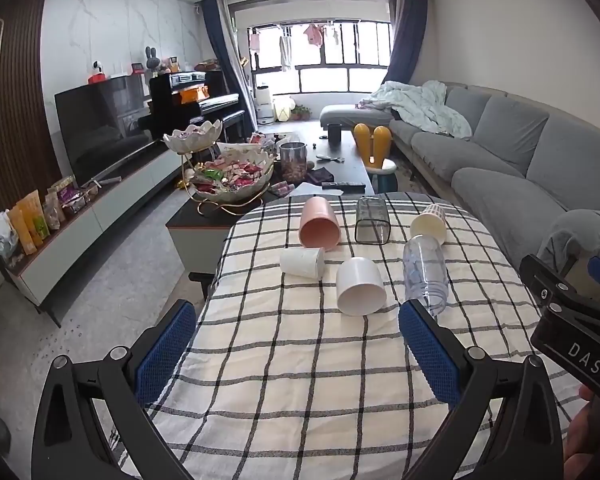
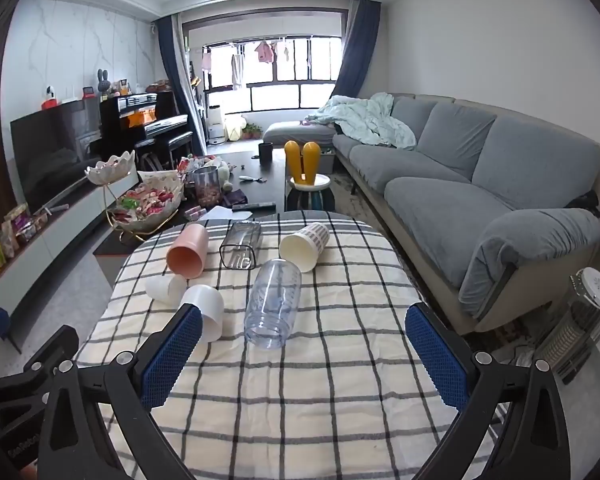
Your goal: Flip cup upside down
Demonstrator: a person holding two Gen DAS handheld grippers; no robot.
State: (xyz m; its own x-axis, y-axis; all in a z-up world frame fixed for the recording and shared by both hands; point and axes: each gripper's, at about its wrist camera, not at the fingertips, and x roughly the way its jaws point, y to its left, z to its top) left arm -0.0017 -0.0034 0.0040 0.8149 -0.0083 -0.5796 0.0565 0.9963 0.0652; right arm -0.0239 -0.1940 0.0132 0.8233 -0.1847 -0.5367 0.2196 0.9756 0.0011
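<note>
Several cups lie on their sides on the checked tablecloth [image 1: 300, 380] [image 2: 320, 400]: a pink cup [image 1: 319, 222] [image 2: 188, 252], a smoky clear square cup [image 1: 373, 220] [image 2: 241, 246], a cream patterned cup [image 1: 430, 222] [image 2: 305, 245], a small white cup [image 1: 302, 262] [image 2: 165, 288], a larger white cup [image 1: 360, 286] [image 2: 206, 308] and a clear plastic cup [image 1: 425, 272] [image 2: 274, 304]. My left gripper [image 1: 298, 354] is open and empty, short of the cups. My right gripper [image 2: 304, 356] is open and empty, just short of the clear cup.
A dark coffee table [image 1: 340, 160] with a candy bowl stand [image 1: 232, 176] and a jar [image 1: 293, 162] stands beyond the table. A grey sofa [image 2: 480, 184] runs along the right. A TV unit [image 1: 100, 208] is on the left. A heater [image 2: 580, 320] stands at the right.
</note>
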